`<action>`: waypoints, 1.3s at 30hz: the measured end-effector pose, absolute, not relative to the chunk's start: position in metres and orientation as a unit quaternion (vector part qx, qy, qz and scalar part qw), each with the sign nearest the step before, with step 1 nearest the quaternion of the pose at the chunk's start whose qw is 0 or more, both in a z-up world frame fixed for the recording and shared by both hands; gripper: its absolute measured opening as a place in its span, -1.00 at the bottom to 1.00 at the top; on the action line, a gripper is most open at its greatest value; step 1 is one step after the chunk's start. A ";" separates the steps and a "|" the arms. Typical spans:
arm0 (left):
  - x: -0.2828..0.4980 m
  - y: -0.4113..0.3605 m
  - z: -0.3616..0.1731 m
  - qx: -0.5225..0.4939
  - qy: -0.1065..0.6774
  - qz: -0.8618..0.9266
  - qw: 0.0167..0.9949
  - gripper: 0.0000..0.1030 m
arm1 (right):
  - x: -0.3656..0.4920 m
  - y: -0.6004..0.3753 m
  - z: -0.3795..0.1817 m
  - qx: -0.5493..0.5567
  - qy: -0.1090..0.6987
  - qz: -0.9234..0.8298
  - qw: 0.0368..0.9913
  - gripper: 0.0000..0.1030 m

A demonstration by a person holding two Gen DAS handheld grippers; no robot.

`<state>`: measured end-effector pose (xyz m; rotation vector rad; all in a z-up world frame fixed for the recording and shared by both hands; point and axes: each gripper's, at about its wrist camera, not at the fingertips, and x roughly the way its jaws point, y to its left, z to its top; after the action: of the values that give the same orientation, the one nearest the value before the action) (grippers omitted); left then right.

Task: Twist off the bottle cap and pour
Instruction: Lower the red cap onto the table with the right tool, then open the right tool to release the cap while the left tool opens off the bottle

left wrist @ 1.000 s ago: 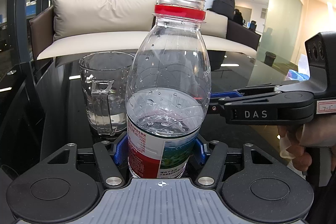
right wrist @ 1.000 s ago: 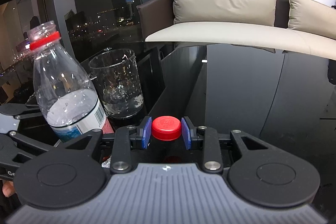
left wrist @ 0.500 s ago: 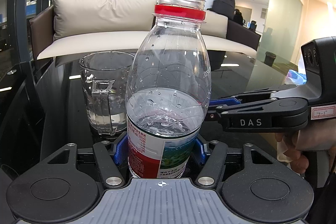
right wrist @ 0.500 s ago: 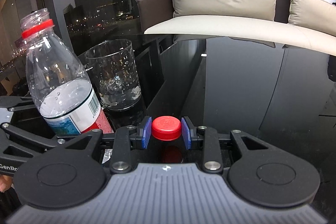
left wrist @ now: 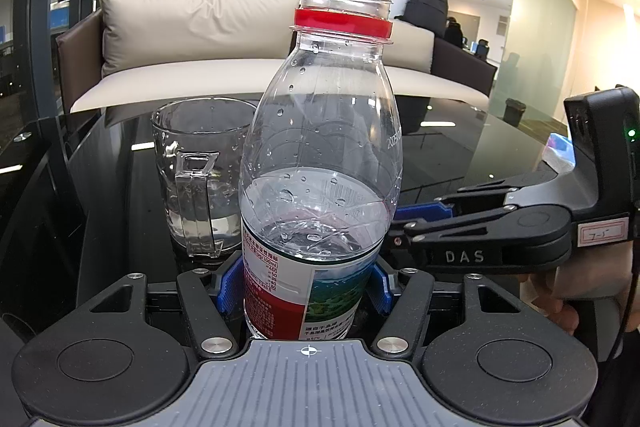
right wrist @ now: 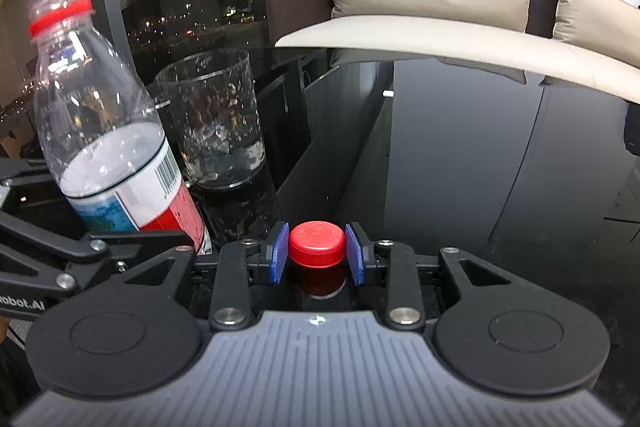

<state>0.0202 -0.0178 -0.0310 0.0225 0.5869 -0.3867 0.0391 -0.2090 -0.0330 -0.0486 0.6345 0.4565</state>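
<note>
Clear plastic water bottle (left wrist: pixel 320 163), uncapped, half full, upright in left tongs (left wrist: pixel 306 287), clamped at label. Red screw cap (right wrist: pixel 317 243) clamped in right tongs (right wrist: pixel 317 253), low over black glass counter (right wrist: pixel 460 167). Risks: overshooting glass handled mug (left wrist: pixel 200 179) just beside; squeezing out water; slipping on tilt.

- The right gripper (right wrist: pixel 317 254), clamped on the red cap (right wrist: pixel 317 243), has sunk toward the worktop (right wrist: pixel 480 167).
- From its camera, the bottle (right wrist: pixel 104 131) now looms larger and leans further.
</note>
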 end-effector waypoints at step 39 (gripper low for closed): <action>0.020 -0.015 -0.031 0.013 0.286 -0.180 0.941 0.44 | 0.043 -0.213 -0.040 -0.011 0.315 0.219 0.923 -0.08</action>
<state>0.0199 -0.0153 -0.0308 0.0270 0.5833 -0.3670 0.0426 -0.2130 -0.0396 -0.0224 0.6473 0.4496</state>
